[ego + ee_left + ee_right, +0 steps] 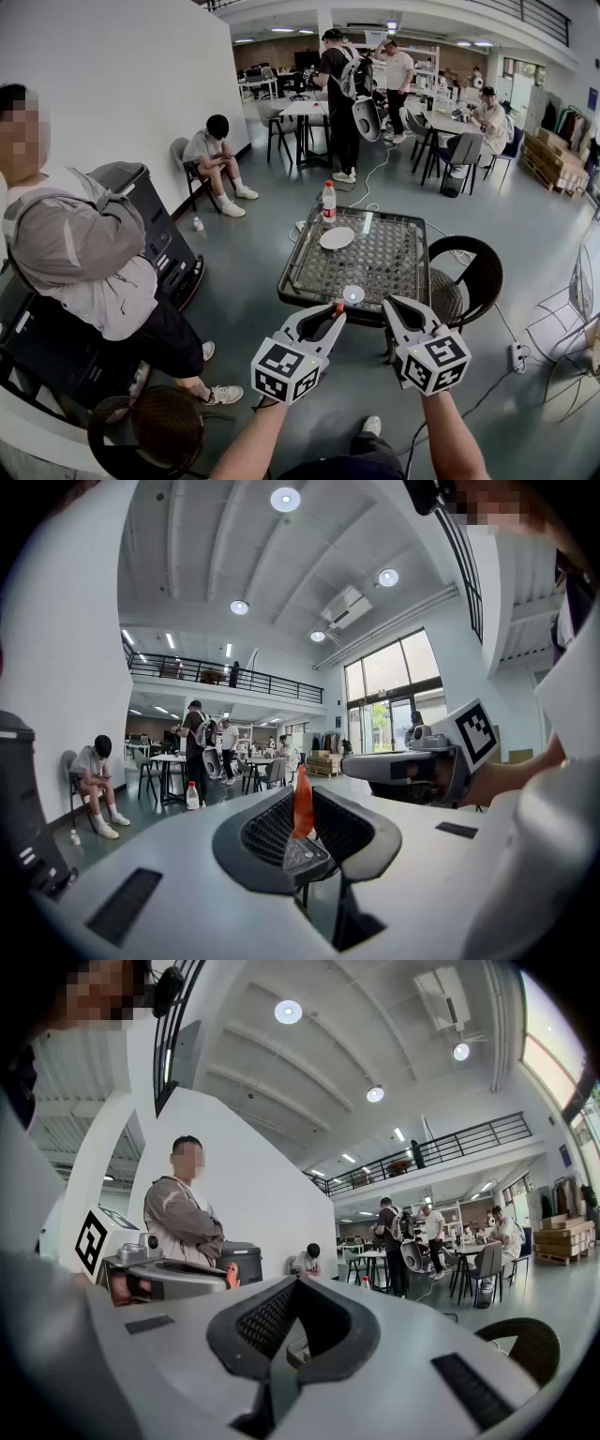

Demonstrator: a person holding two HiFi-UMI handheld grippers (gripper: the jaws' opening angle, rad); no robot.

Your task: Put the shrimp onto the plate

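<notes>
An orange shrimp [303,803] stands upright between the jaws of my left gripper [302,829], which is shut on it. In the head view the shrimp [338,307] pokes out at the tip of the left gripper [335,313], held in the air just in front of the table's near edge. The white plate [337,238] lies on the far part of the dark table [302,283]. My right gripper [392,306] hangs beside the left one. Its jaws [294,1309] are shut with nothing between them.
A small round white dish [353,294] sits near the table's front edge and a bottle [329,201] stands at its far edge. A wicker chair [480,273] is at the table's right. A person [80,262] stands close on the left, and another wicker chair [155,427] is below them.
</notes>
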